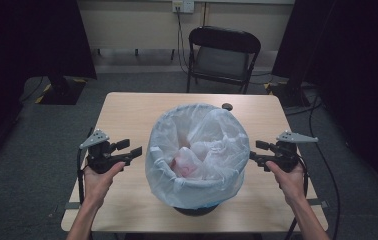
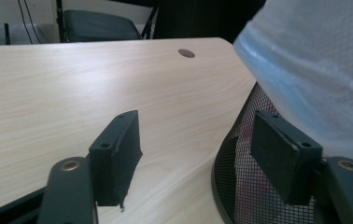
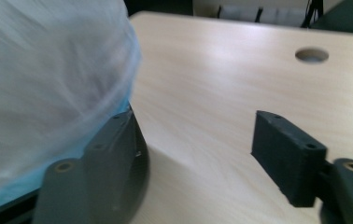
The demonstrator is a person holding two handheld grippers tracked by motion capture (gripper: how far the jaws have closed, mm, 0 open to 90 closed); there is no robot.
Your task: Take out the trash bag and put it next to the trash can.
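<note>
Bin liner [image 1: 197, 145] loose over mesh basket [image 2: 240, 177]; left tongs [image 1: 129, 151], right tongs [image 1: 255, 155] both released, grasping nothing; careless pinch could tear film or tip basket.

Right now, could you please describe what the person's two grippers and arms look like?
Both are black handheld tools. The left gripper and right gripper each carry a grey three-cornered plate on top and trail a dark cable. Their jaws end in flat rectangular black pads with small screw holes and brass-coloured pivots. The forearms are bare, with no sleeves in view.
</note>
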